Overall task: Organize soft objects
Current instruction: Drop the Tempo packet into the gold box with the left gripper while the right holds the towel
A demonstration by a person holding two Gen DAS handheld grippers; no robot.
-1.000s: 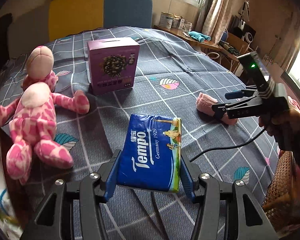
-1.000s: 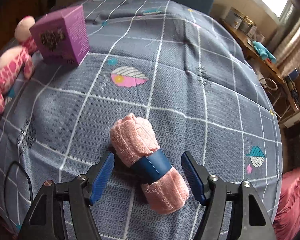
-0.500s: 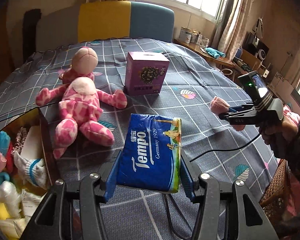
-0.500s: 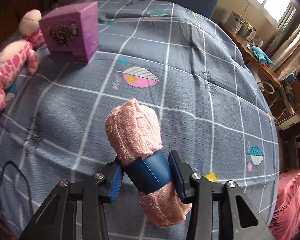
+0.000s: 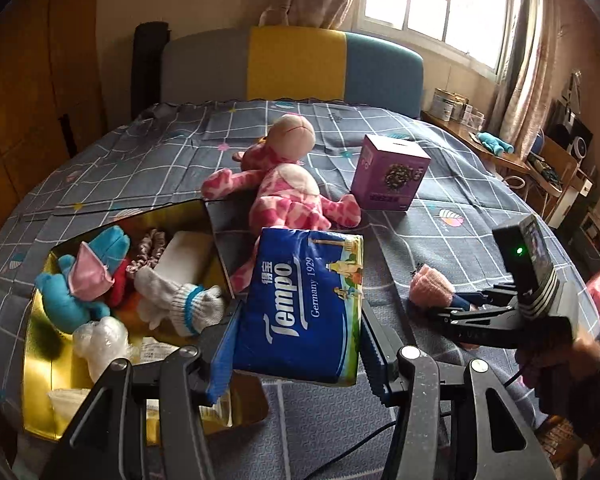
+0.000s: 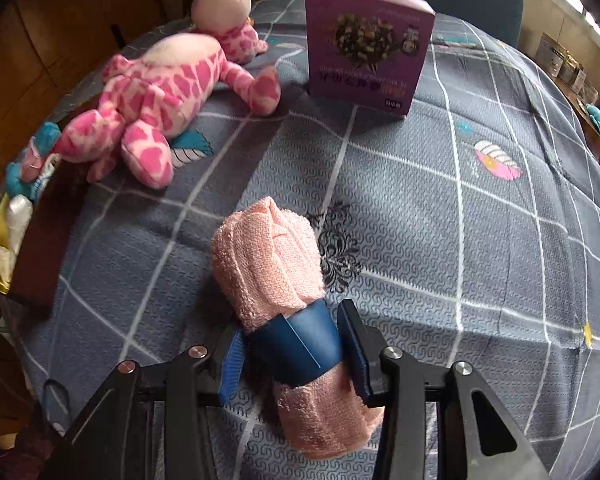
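Now, left wrist view: my left gripper point(image 5: 298, 344) pinches the tissue pack point(image 5: 304, 308) just right of the gold box point(image 5: 44, 344); it could slip short. Right wrist view: my right gripper point(image 6: 292, 354), jaws just closed, pinches the towel roll point(image 6: 276, 280) by its blue band point(image 6: 296, 346), well right of the box; the band could slide off.

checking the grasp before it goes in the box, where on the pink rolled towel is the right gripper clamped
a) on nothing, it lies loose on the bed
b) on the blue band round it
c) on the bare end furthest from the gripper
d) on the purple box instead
b: in the right wrist view the right gripper has its blue pads pressed on either side of the blue band that wraps the pink rolled towel.
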